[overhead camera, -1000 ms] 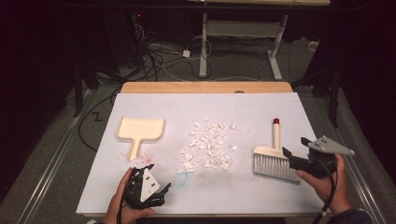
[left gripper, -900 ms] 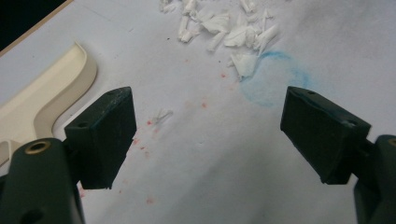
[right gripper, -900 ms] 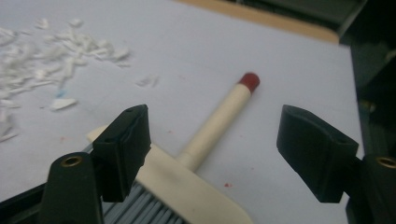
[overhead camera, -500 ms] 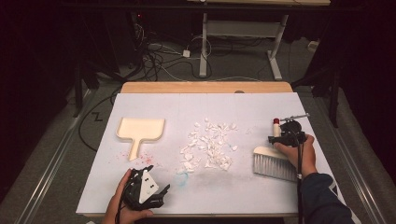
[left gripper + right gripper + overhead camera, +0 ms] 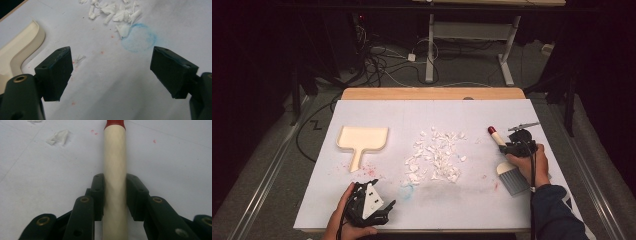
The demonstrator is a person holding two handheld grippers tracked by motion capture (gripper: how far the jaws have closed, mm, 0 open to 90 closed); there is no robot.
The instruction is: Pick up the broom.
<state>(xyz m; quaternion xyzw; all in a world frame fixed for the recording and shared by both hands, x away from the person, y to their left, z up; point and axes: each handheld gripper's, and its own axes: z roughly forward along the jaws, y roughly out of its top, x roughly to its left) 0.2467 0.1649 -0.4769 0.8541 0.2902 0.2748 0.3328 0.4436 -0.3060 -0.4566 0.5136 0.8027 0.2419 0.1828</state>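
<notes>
The brush (image 5: 507, 165) lies on the bench (image 5: 472, 115), to the right of the pile of white scraps (image 5: 434, 155), its red-tipped handle clamped between the just-closed jaws of the right hand-held gripper (image 5: 115, 195). The dustpan (image 5: 361, 141) sits left of the pile. Nearer than the pile, the left hand-held gripper (image 5: 111, 72) gapes wide, holding nothing.

This looks like a lab or test room set up for recording, not a home. The surface (image 5: 432, 120) is a wooden top covered with a plain white sheet, marked with faint red specks and a blue ring. Around it the room is dark, with black surroundings. Loose cables (image 5: 387, 62) sprawl over the grey carpeted floor (image 5: 277, 150) behind it, and the white metal legs of a height-adjustable desk (image 5: 469, 35) stand farther back.
</notes>
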